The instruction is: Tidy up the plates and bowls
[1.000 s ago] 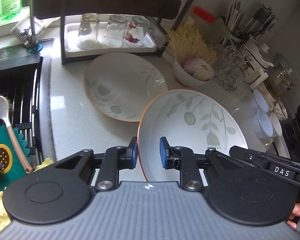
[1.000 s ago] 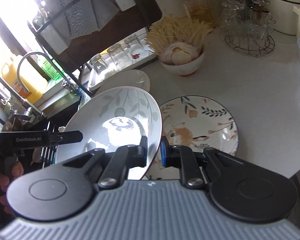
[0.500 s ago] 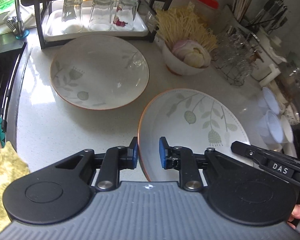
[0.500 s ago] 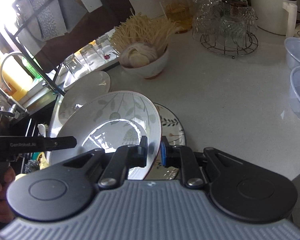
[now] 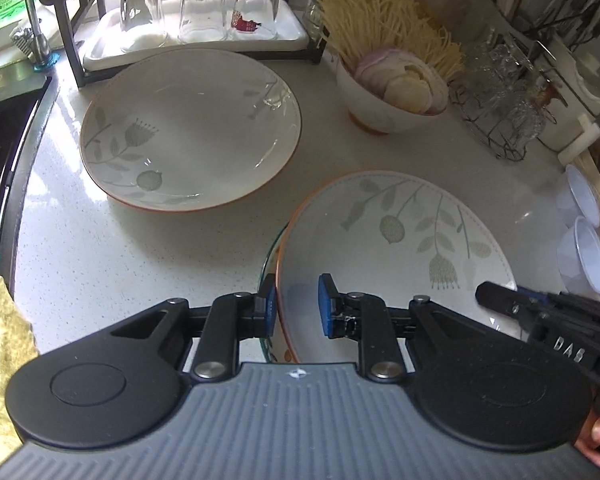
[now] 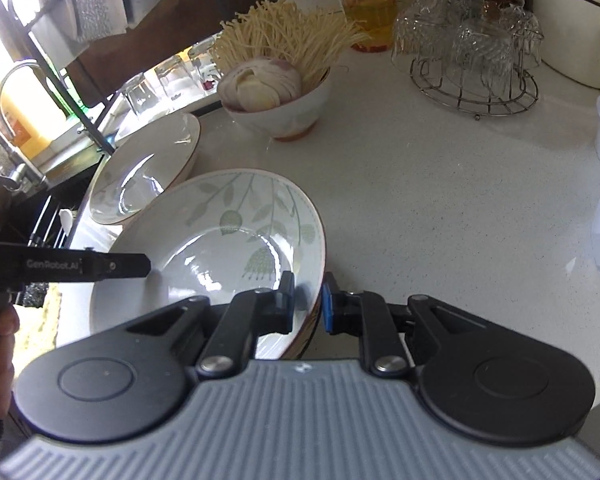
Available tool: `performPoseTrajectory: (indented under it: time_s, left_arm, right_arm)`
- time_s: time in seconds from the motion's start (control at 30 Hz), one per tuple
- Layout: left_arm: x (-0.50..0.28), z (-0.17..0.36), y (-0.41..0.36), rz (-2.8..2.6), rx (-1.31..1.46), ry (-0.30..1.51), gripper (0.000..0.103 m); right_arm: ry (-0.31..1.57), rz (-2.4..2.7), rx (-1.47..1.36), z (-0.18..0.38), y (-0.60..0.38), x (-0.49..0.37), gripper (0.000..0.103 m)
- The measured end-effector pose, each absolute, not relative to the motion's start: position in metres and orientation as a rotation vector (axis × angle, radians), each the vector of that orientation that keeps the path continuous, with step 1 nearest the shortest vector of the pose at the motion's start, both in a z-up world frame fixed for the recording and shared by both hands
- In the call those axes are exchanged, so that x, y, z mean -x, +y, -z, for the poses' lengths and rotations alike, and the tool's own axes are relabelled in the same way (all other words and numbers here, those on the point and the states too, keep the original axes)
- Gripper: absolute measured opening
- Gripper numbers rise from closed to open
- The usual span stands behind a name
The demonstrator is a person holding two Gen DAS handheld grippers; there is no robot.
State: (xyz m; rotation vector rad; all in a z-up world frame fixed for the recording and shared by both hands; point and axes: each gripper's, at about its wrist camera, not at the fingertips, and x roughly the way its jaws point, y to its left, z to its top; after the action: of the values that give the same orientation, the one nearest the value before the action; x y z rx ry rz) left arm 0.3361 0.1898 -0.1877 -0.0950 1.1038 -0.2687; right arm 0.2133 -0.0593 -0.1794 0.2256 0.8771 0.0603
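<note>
Plate (image 5: 396,240) w/ leaf print is clamped at its rim by both grippers, left (image 5: 298,312) on the near-left edge, right (image 6: 307,300) on the opposite edge. It hangs low over a patterned plate (image 5: 270,344) on the counter (image 5: 140,252); a second leaf plate (image 5: 190,128) sits beyond-left, onion bowl (image 5: 380,108) behind.

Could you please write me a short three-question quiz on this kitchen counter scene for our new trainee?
1. True or false: the leaf-patterned plate is gripped at its rim by both the left gripper and the right gripper.
2. How many upturned glasses stand on the white tray behind the second leaf-patterned plate?
3. What does the bowl hold? A) rice B) sliced onion and thin noodle-like strands C) nothing

Key: 1. True. 2. Three. 3. B.
</note>
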Motion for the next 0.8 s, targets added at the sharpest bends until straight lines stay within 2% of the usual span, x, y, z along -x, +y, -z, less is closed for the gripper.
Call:
performPoseTrajectory:
  time_s: [0.43, 0.8]
  left_arm:
    - [-0.336, 0.191, 0.189, 0.309, 0.053, 1.140, 0.026]
    - [-0.336, 0.186, 0.213, 0.330, 0.199, 1.233, 0.027]
  right_arm:
    - [0.889, -0.038, -0.246, 0.189, -0.057, -0.211, 0.021]
    - [0.872, -0.015, -0.252, 0.192, -0.052, -0.209, 0.022]
